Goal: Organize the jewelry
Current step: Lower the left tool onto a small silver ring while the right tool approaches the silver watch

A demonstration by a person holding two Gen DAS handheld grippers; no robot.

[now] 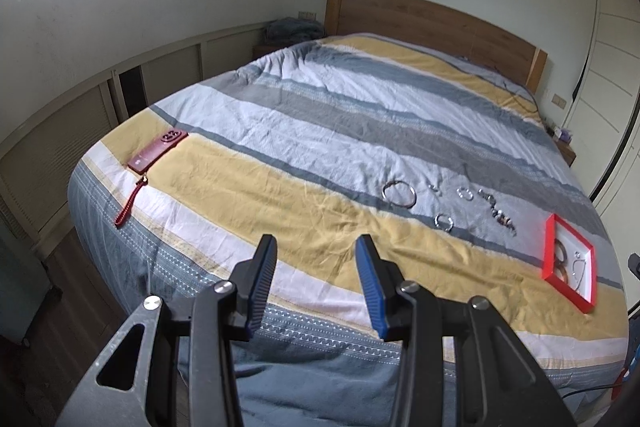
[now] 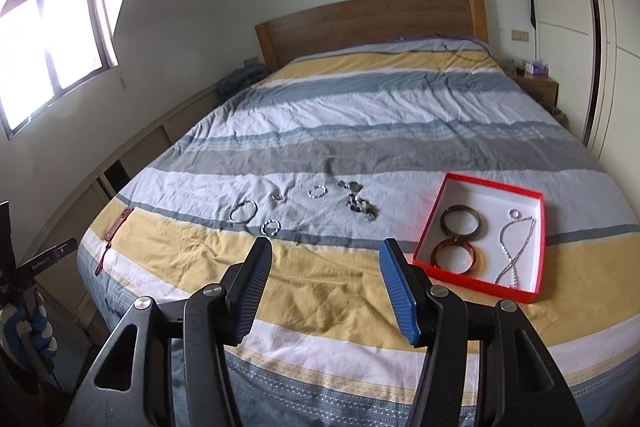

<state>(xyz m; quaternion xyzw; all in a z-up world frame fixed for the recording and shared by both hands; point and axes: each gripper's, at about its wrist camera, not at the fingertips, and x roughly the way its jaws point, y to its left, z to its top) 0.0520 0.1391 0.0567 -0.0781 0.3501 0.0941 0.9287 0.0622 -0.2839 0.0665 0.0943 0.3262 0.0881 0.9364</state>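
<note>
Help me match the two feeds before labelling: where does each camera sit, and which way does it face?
Left wrist: on the left gripper, jaws open, at the bed's foot, facing the headboard; red phone left.
Right wrist: on the right gripper, jaws open, same direction; red box near; left gripper at the left edge.
Shared: bed, loose jewelry, box.

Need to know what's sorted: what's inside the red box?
The red box holds two brown bangles, a silver chain and a small ring. The near wall hides a strip of its floor.

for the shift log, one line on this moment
left gripper open, empty | right gripper open, empty | red cardboard box holds bangles
</note>
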